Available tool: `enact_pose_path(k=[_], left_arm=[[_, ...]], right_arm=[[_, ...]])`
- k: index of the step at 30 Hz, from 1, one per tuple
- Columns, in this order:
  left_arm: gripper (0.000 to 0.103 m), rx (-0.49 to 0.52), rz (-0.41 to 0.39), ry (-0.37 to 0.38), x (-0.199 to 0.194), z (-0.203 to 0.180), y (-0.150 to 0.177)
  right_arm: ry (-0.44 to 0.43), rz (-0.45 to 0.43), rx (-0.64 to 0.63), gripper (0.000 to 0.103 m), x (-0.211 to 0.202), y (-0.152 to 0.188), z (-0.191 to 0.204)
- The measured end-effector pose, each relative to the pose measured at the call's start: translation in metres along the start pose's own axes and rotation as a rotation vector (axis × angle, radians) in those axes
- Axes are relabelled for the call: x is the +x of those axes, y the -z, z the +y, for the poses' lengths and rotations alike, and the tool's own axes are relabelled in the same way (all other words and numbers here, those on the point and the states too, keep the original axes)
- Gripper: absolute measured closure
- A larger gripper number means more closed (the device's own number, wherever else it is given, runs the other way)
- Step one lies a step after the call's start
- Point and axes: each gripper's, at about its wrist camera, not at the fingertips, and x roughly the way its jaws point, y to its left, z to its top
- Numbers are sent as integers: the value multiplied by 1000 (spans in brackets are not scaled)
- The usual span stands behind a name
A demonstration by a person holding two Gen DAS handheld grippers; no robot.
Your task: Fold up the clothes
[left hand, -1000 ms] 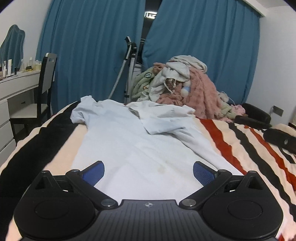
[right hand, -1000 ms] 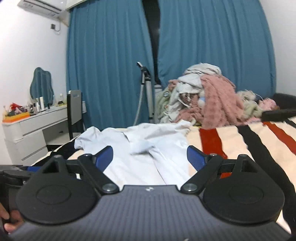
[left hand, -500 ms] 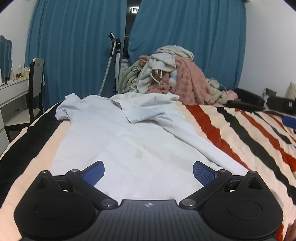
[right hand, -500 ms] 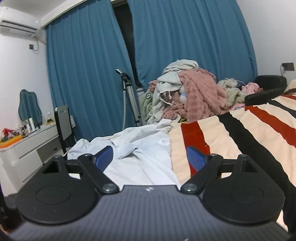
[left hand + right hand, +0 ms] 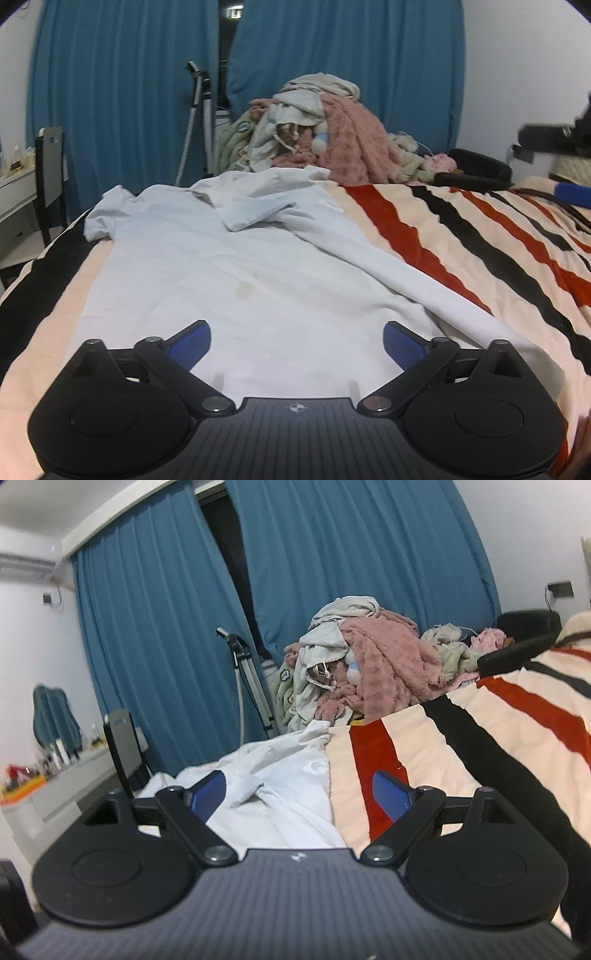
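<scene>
A pale blue shirt (image 5: 236, 273) lies spread on the striped bedspread (image 5: 461, 251), collar end far from me, one sleeve folded across its top. My left gripper (image 5: 297, 345) is open and empty just above the shirt's near hem. My right gripper (image 5: 299, 794) is open and empty, low over the shirt's right edge (image 5: 288, 782) where it meets the bedspread (image 5: 480, 746). The right gripper also shows at the far right of the left wrist view (image 5: 569, 194).
A heap of unfolded clothes and a pink blanket (image 5: 325, 136) sits at the far end of the bed. A garment steamer pole (image 5: 199, 110) stands before blue curtains. A black chair (image 5: 50, 173) and white dresser (image 5: 55, 786) stand left of the bed.
Both grippers have shifted right along the near side of the bed. The right gripper has tilted and dropped lower over the shirt's right edge. Both stay open.
</scene>
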Motion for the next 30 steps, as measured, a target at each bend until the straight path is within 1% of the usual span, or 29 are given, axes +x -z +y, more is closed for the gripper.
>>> enact_pose_path(k=[7, 15, 17, 19, 22, 24, 26, 30], left_arm=[[4, 55, 18, 55, 2, -31, 4], [6, 70, 66, 177, 14, -80, 9], [8, 80, 79, 212, 18, -95, 11], [9, 85, 91, 244, 24, -109, 13], [14, 92, 110, 290, 34, -129, 16], [15, 111, 114, 309, 38, -140, 19], [19, 128, 117, 327, 42, -150, 23], [23, 166, 105, 392, 48, -165, 32]], right_arm=[[23, -51, 63, 15, -13, -15, -29], [32, -101, 185, 15, -19, -21, -66], [40, -115, 189, 15, -21, -21, -70], [60, -125, 190, 15, -24, -22, -75], [96, -139, 188, 15, -28, -23, -84], [125, -148, 180, 15, -32, -24, -89], [155, -155, 175, 15, -35, -25, -95], [189, -183, 230, 15, -38, -24, -108]])
